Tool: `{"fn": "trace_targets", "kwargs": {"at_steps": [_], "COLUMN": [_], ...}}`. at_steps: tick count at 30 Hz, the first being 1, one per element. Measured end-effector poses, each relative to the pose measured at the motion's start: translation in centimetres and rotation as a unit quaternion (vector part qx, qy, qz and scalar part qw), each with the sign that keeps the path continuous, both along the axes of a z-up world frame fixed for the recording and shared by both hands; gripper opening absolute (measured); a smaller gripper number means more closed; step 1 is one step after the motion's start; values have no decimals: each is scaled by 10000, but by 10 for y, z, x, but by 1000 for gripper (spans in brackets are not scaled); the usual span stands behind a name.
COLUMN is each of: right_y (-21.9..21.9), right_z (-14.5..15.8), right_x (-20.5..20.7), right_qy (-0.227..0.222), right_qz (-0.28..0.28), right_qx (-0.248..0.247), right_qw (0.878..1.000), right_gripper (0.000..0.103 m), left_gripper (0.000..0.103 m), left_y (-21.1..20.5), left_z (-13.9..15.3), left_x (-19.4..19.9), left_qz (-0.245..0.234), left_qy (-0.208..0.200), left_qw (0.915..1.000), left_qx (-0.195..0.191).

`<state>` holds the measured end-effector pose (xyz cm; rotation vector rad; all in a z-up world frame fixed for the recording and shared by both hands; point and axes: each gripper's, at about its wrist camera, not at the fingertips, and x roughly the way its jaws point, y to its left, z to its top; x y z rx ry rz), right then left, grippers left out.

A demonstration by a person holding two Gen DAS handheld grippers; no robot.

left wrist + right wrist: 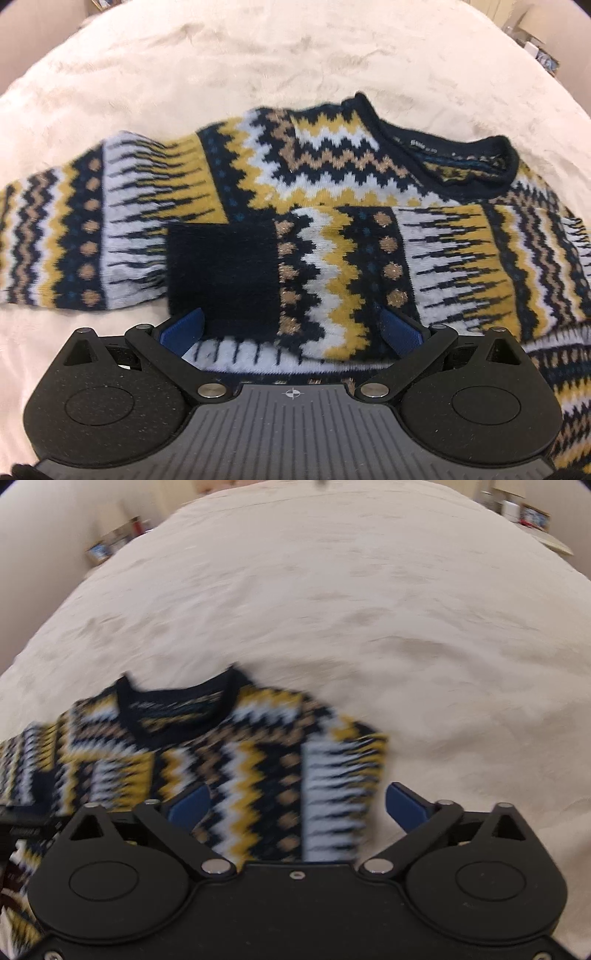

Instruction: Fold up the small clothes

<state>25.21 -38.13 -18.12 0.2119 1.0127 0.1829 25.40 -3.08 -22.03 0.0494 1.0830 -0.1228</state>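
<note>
A knitted sweater (332, 177) with navy, mustard, white and tan zigzag bands lies flat on the cream bed cover (258, 55), its navy collar (461, 162) at the far right. One sleeve is folded across the body and ends in a dark navy cuff (221, 273). My left gripper (291, 325) hovers over that cuff, its blue pads spread wide on either side of the sleeve. In the blurred right wrist view, my right gripper (297, 805) stands open above the sweater's (258, 757) folded right edge, with nothing pinched. The collar (177, 709) lies ahead to the left.
The cream bed cover (369, 609) stretches wide beyond and to the right of the sweater. Small boxes and framed items (110, 542) stand past the bed's far left edge. More clutter (532, 515) sits at the far right.
</note>
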Motion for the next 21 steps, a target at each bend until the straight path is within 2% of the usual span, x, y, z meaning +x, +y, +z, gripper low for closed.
{"fn": "trace_targets", "kwargs": {"at_steps": [3,8,21], "right_y": [10,27,48], "right_z": [9,26,56], "right_x": [-14,-37,-90], "right_qy": [-43,-360,-688], "right_qz": [132,293,624], "right_qx": [147,19,668], "right_qw": [9998,9989,9934], "right_gripper": [103,103,103], "left_gripper": [103,103,103], "left_y": [1,3,3], "left_z": [18,50,91], "left_x": [-15,-43,-110], "left_qz": [-8,73,545], "left_qy": [-156,-265,-366], "left_qw": [9999,9996,9976], "left_qx": [38,110,201]}}
